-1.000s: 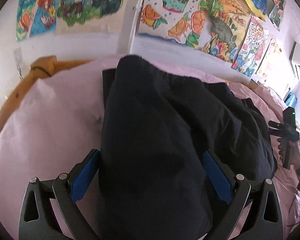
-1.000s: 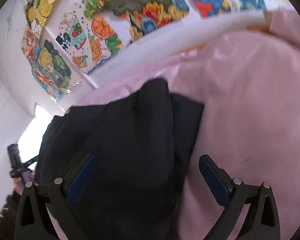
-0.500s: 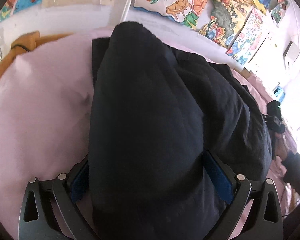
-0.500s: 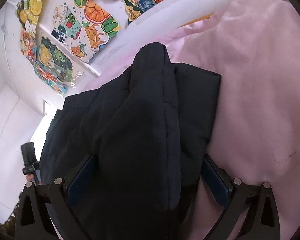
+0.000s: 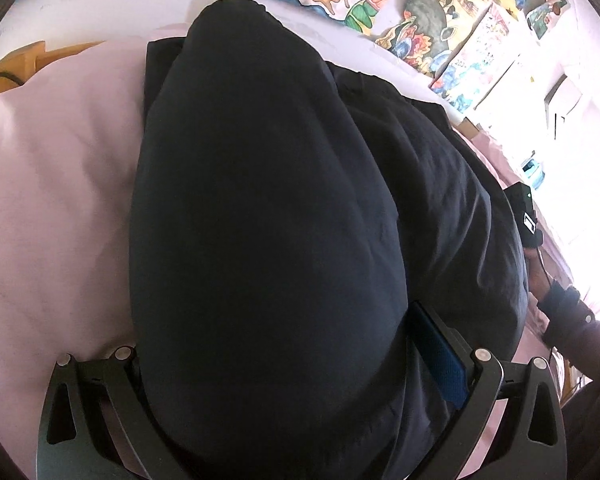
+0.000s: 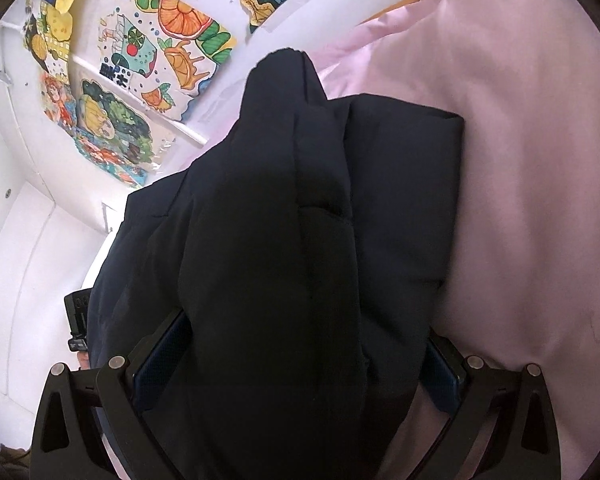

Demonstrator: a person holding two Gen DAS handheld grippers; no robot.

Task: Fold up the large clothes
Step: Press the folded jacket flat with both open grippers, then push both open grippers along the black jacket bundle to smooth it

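Observation:
A large dark navy padded jacket (image 5: 260,220) lies on a pink bed sheet (image 5: 52,200). My left gripper (image 5: 276,360) has its jaws wide apart, and a thick fold of the jacket bulges between them; only the right blue pad (image 5: 440,360) shows. In the right wrist view the same jacket (image 6: 300,240) fills the gap of my right gripper (image 6: 296,356), whose jaws are also wide apart around a thick fold, with its blue pads (image 6: 160,356) half hidden by cloth. The far end of the jacket hangs down toward the sheet (image 6: 520,200).
A white wall with colourful drawings (image 5: 400,4) stands behind the bed; they also show in the right wrist view (image 6: 148,60). A wooden bed frame (image 5: 16,60) edges the sheet at the left. The other gripper and a sleeved hand (image 5: 560,312) show at the right.
Both grippers have pushed forward into the jacket and lifted it: the cloth now bulges between the jaws and fills more of each view. The jaws stay wide apart.

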